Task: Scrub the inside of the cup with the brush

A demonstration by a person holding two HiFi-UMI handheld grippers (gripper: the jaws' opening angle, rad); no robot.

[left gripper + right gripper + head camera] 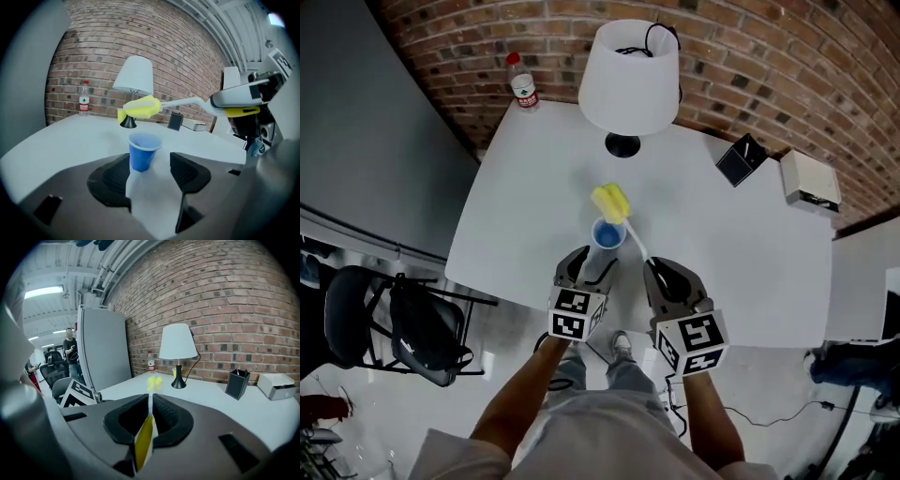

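Note:
A small blue cup (608, 233) stands upright on the white table (525, 216). My left gripper (591, 264) is just in front of it, jaws open; in the left gripper view the cup (143, 150) sits between the tips of the pads (110, 176), unpressed. My right gripper (661, 272) is shut on the white handle of the brush (636, 244). Its yellow sponge head (611, 202) hovers just beyond the cup and above its rim (138, 108). In the right gripper view the handle (149, 404) runs out between the shut jaws.
A white lamp (628, 84) stands behind the cup. A water bottle (523, 84) is at the far left corner, a black pen holder (741, 159) and a white box (811, 178) at the right. An office chair (394, 323) sits off the table's left.

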